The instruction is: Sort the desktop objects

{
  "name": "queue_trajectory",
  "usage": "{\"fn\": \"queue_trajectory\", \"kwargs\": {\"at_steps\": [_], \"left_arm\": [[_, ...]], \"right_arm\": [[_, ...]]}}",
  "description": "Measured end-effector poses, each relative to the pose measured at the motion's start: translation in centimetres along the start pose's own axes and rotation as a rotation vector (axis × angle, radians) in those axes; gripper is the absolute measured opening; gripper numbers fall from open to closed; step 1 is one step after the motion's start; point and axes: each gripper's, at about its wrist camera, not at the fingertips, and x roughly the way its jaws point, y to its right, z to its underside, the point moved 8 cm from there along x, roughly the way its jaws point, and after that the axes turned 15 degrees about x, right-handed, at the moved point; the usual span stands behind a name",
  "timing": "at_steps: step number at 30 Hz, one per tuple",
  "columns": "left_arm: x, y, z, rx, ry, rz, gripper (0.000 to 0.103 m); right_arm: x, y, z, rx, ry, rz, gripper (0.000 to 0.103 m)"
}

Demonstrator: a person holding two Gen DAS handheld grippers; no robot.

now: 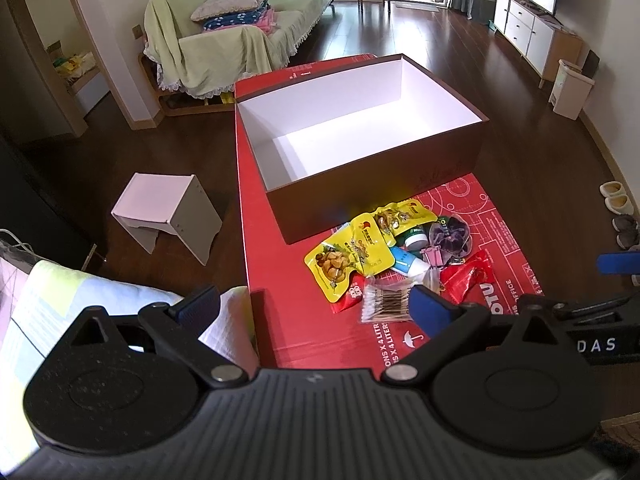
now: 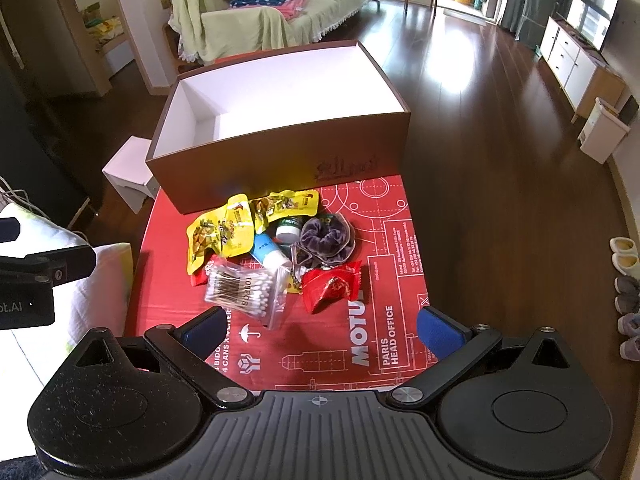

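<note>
Clearly "MOTUL" on red carton

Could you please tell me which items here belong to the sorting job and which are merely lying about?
For the job: brown white-lined cardboard box, yellow snack pouches, clear cotton-swab bag, red wrapper, purple velvet scrunchie.

Lying about: white stool, slippers.

Between the right gripper's spread jaws lies bare red printed cardboard. Just ahead, a clear bag of cotton swabs and crinkled red wrapper block; beyond, the brown white-lined open box.
</note>
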Motion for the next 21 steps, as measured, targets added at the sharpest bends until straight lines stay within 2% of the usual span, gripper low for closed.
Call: {"fn": "queue_trajectory", "kwargs": {"at_steps": [13, 21], "left_arm": [[1.0, -0.5, 0.7, -0.008, 0.005, 0.039, 0.099], [2.8, -0.8, 1.6, 0.018, -0.02, 0.065, 0.099]], "right_arm": [[-0.2, -0.2, -0.5, 0.001, 0.028, -0.019, 0.103], [0.7, 1.0, -0.1, 0.028, 0.002, -0.019, 0.103]]}}
